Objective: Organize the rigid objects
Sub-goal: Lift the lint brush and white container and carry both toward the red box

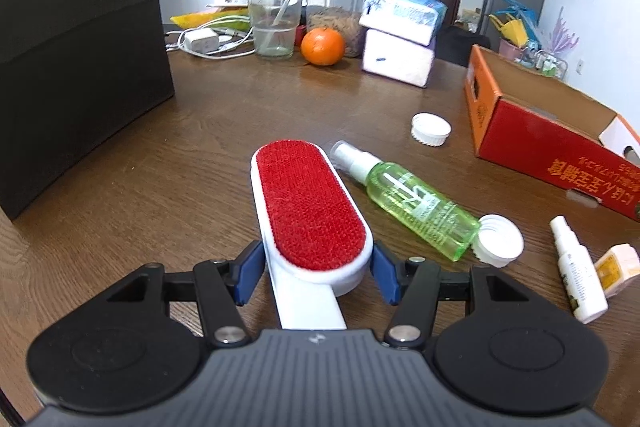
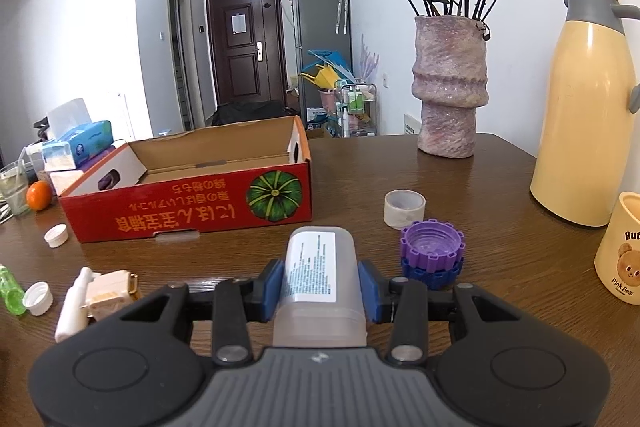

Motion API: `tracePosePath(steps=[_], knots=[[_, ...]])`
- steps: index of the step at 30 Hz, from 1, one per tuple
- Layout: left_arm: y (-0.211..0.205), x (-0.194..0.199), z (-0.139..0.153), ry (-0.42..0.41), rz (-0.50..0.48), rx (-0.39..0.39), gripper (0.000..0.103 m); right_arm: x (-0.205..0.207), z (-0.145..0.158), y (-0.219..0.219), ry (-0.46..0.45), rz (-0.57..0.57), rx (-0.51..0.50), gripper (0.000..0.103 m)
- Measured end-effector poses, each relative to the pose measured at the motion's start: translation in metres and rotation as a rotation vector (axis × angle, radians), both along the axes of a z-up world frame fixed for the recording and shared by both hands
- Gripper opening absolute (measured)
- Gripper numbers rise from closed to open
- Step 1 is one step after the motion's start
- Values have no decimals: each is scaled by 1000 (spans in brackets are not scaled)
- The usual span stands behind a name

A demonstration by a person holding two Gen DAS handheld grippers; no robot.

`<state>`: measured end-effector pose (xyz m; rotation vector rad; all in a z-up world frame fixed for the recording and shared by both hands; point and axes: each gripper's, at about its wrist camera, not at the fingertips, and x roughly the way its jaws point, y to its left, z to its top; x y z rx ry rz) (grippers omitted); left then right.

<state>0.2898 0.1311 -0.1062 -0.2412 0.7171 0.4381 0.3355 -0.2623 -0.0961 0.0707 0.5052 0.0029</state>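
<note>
Both tongs loaded; cardboard box ahead.

Left tongs (image 1: 318,269) clench the lint brush (image 1: 310,205) at its neck, red pad up, long axis pointing away, frame centre; cardboard box (image 1: 532,143) lies to the right. Right tongs (image 2: 320,285) grip the translucent labelled container (image 2: 320,275), long axis forward; box (image 2: 192,211) sits open, upper left of it, nearer this hand on the surface (image 2: 360,171).
</note>
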Motion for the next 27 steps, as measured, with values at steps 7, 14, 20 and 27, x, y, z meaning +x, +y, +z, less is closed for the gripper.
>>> tracePosePath(steps=[7,14,20,27], knots=[[-3,-8,6,-23,-23,0,58,-5,2,5,-5,7,7,40],[-8,-13,20,-52,-54,16,58,-8,7,7,-17,11,16,40],[-18,-14,40,-76,-94,56,58,-13,21,11,-45,33,28,40],[-32,-8,64,-111,-144,69,58,-13,36,18,-66,63,38,40]])
